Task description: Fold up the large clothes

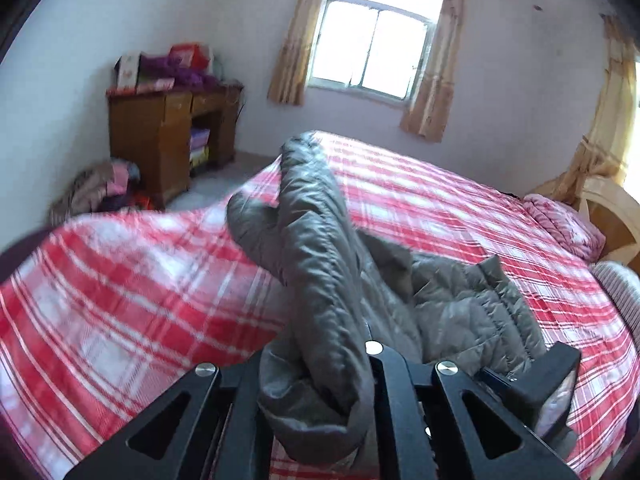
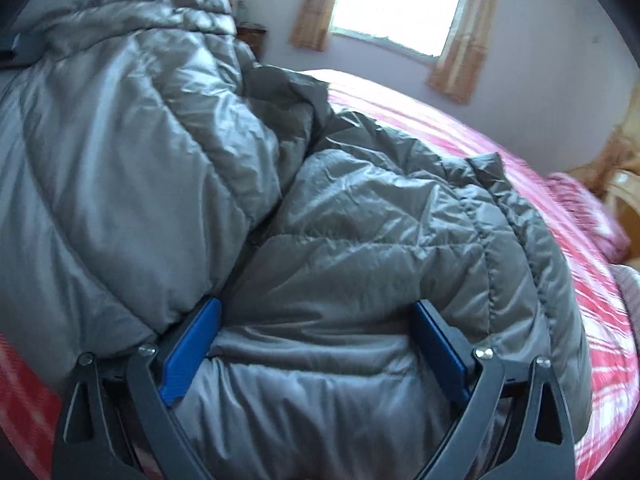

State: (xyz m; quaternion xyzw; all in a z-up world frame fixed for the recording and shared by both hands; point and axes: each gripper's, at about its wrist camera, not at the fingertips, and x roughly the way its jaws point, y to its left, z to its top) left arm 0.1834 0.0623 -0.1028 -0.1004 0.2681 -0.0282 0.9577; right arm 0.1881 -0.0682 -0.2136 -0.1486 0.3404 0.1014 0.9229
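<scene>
The left tongs (image 1: 320, 384) were clenched on a bunched edge of the grey puffer jacket (image 1: 460, 312), lifting it off the bed (image 1: 120, 300). The right tongs (image 2: 316, 344) stood released, padding bulging between them. The slick shell risked slipping free, collapsing the fold.

Daylight from blown-out window (image 1: 374, 46); soft shadows; motion blur on bedspread (image 1: 132, 300); fisheye bending, dark corners.

A grey quilted jacket (image 2: 360, 208) of shiny, crinkled synthetic cloth lies on a bed's (image 1: 460, 208) matt red-and-white checked cotton sheet; right hand-held gripper (image 2: 316, 344) pads (image 2: 188, 356) are smooth blue plastic on matt black metal.
</scene>
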